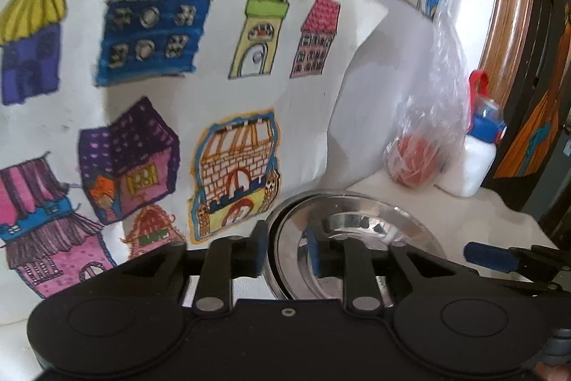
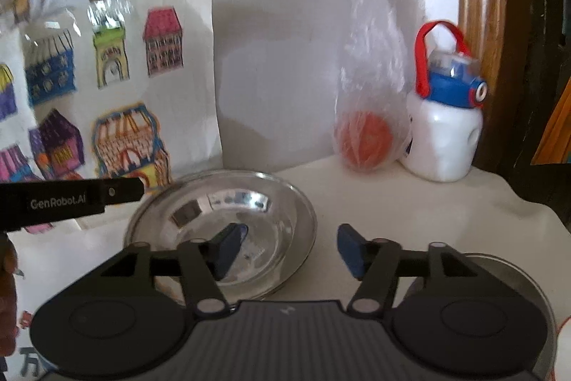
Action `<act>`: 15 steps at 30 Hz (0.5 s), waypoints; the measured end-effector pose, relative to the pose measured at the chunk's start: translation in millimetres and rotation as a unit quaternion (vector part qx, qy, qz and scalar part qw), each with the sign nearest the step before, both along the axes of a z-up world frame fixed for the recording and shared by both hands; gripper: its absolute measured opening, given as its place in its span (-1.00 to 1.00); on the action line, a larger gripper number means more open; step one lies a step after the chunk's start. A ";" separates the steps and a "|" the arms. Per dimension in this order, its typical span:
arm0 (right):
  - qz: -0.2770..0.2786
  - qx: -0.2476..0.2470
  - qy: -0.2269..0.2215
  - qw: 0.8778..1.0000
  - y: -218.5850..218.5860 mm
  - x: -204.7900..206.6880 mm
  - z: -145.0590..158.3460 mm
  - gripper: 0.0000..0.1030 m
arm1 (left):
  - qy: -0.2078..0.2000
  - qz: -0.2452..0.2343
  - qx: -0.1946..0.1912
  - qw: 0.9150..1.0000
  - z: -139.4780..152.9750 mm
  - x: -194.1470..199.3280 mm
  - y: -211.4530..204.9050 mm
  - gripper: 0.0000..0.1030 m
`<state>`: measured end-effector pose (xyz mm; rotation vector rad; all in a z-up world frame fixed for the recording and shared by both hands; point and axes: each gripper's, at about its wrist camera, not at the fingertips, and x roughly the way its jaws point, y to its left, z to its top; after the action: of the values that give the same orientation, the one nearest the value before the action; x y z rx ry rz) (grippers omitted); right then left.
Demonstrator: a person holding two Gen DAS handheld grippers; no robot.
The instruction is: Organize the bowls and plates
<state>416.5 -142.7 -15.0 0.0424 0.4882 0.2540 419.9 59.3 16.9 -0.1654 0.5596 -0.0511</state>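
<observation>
White tabletop [image 2: 410, 202]: bagged orange fruit [image 2: 365, 140] beside bottle [image 2: 442, 131] behind steel plate [image 2: 285, 199]; both grippers' fingers apart, plate rim between.

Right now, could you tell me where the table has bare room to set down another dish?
The widest free patch lies right of the steel plate, in front of the bagged orange fruit and white bottle. The near right corner is taken by a second metal dish. The left is crowded by the plate and the drawings.
</observation>
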 end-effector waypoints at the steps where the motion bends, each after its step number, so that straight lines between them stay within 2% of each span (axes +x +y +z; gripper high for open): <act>1: 0.000 0.004 -0.005 1.000 -1.9 -4.3 2.9 0.47 | -0.003 0.001 -0.002 1.000 2.1 -2.8 0.4 -0.33; 2: 0.001 0.008 -0.012 1.000 -3.8 -9.4 6.2 0.51 | -0.007 0.002 -0.003 1.000 4.5 -6.3 1.1 -0.30; 4: -0.002 0.013 -0.028 1.000 -9.1 -21.4 14.2 0.72 | -0.013 0.002 -0.008 1.000 9.8 -13.5 1.5 -0.08; 10: -0.008 0.035 -0.073 0.997 -34.6 -58.7 36.8 0.94 | -0.038 0.001 -0.012 0.999 31.0 -44.1 -2.2 0.36; 15: -0.017 0.043 -0.106 0.993 -59.8 -92.6 52.8 0.99 | -0.056 -0.009 -0.011 0.998 49.8 -71.0 -13.0 0.60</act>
<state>323.9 -202.5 37.8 0.1059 0.2656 0.2434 348.9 46.2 66.7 -0.1786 0.4493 -0.0831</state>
